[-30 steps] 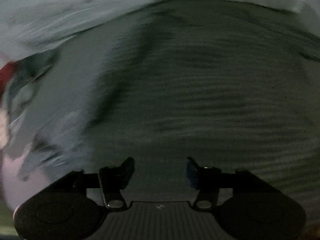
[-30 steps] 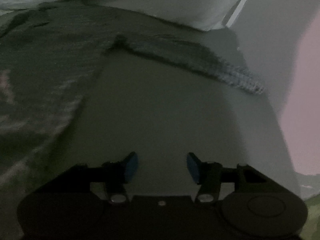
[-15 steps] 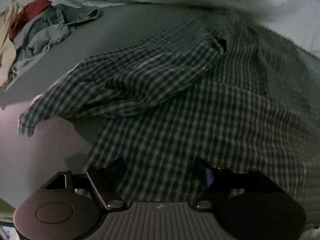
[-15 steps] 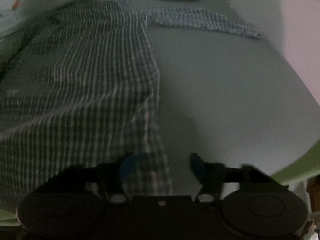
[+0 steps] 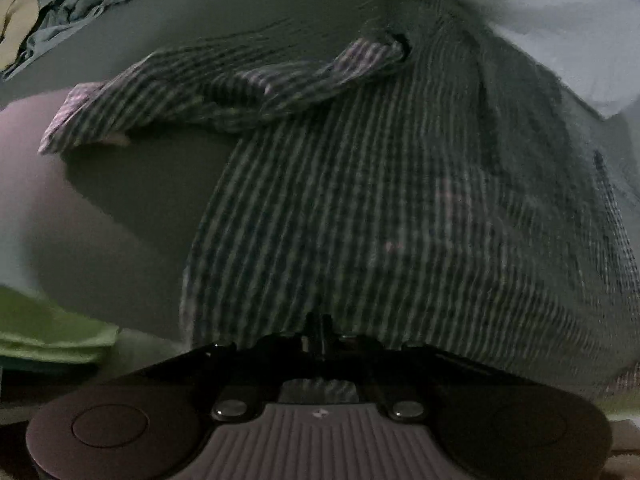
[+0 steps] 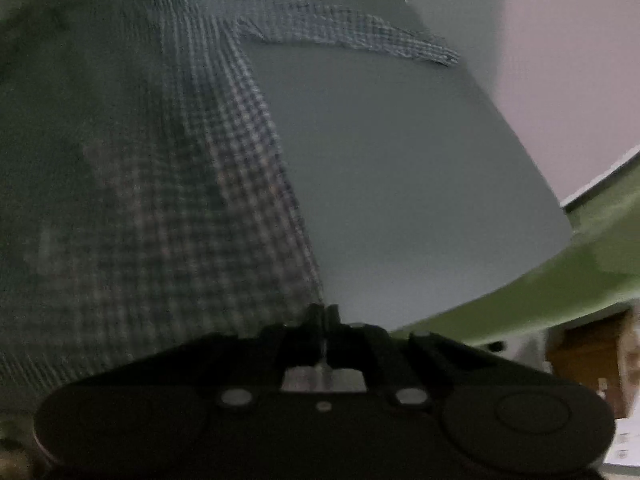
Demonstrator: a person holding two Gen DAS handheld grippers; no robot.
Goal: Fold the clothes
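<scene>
Left wrist view
Shirt: a checked shirt (image 5: 380, 208) lies spread on the grey sheet (image 5: 248, 12) and fills the centre and right of the frame. Its hem comes down to my left gripper (image 5: 320, 326) at the bottom centre.
Left fingers: pressed together on the hem. The cloth shows again just behind them, so I judge that they pinch it.
Sleeve: one sleeve (image 5: 224, 92) lies bunched and twisted across the upper left, and its cuff points to the left edge.
Other clothes: a loose pile (image 5: 80, 4) sits in the upper left corner, well apart from the shirt.

Right wrist view
Shirt: the shirt (image 6: 152, 184) takes the left half of the frame. Its side edge runs down to my right gripper (image 6: 324, 314) at the bottom centre.
Right fingers: they have just been closing and now stand pressed together at the hem corner. I judge that they pinch it, but only thinly.
Other sleeve: it (image 6: 352, 36) lies flat toward the upper right.

Risks
Slip: the right pinch sits at the very corner, so the cloth may pull out when I lift.
Crooked fold: the bunched sleeve may get trapped inside and make a lump.
Uneven lift: if one hand rises faster, the hem will go skew.
</scene>
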